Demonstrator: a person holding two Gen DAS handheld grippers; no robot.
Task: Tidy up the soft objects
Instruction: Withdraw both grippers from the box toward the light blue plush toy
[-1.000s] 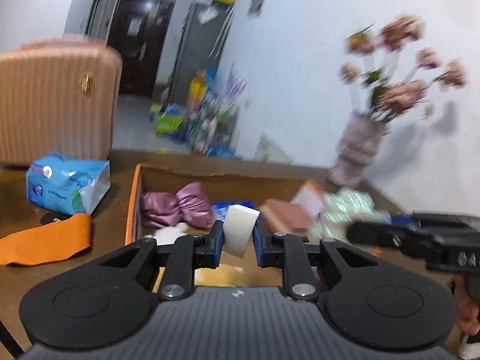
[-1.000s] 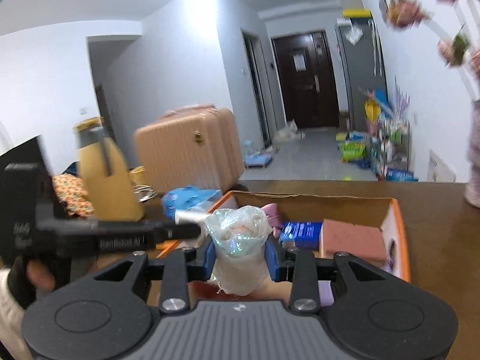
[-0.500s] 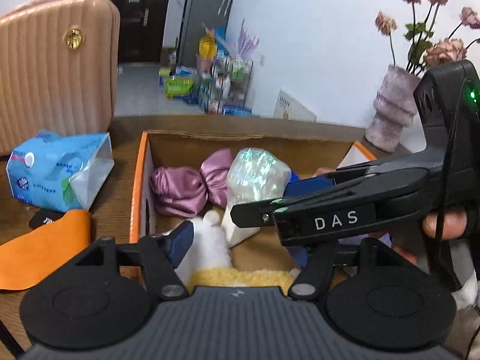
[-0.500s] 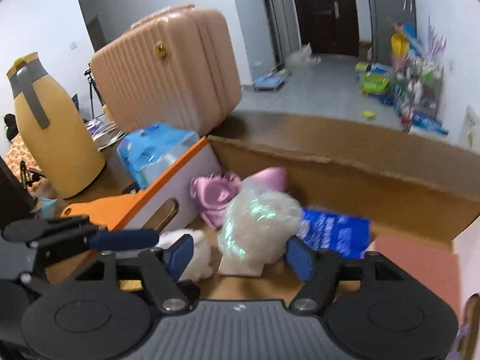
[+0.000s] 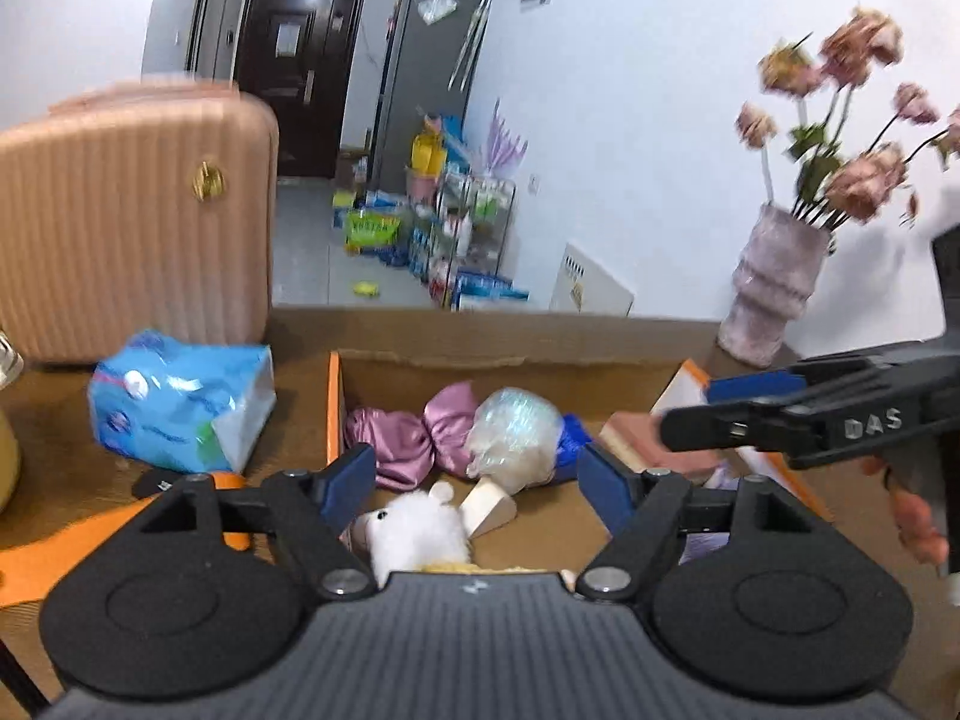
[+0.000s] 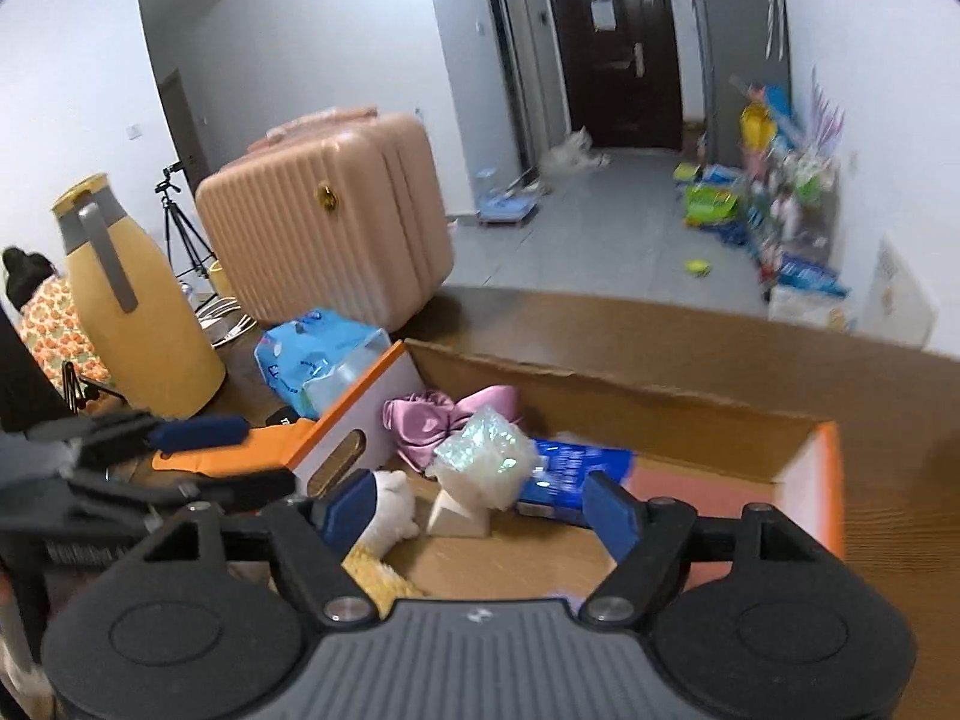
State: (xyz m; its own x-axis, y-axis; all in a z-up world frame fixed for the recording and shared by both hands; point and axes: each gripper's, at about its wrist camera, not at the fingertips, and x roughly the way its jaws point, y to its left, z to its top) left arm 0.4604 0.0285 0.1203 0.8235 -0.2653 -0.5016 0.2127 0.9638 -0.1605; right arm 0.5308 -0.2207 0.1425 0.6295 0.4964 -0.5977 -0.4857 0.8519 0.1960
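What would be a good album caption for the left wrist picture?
Open tongs hang over a cardboard box holding a pink bow, a shimmery pouf and a white plush.

We see a brown wooden table (image 5: 300, 438). Directly on it sit an open cardboard box (image 5: 333, 396) with orange edges, a blue tissue pack (image 5: 180, 414) beside the box, a pink ribbed suitcase (image 5: 132, 228), a yellow jug (image 6: 132, 312), a pale vase (image 5: 771, 294) of flowers and an orange cloth (image 5: 36, 546).
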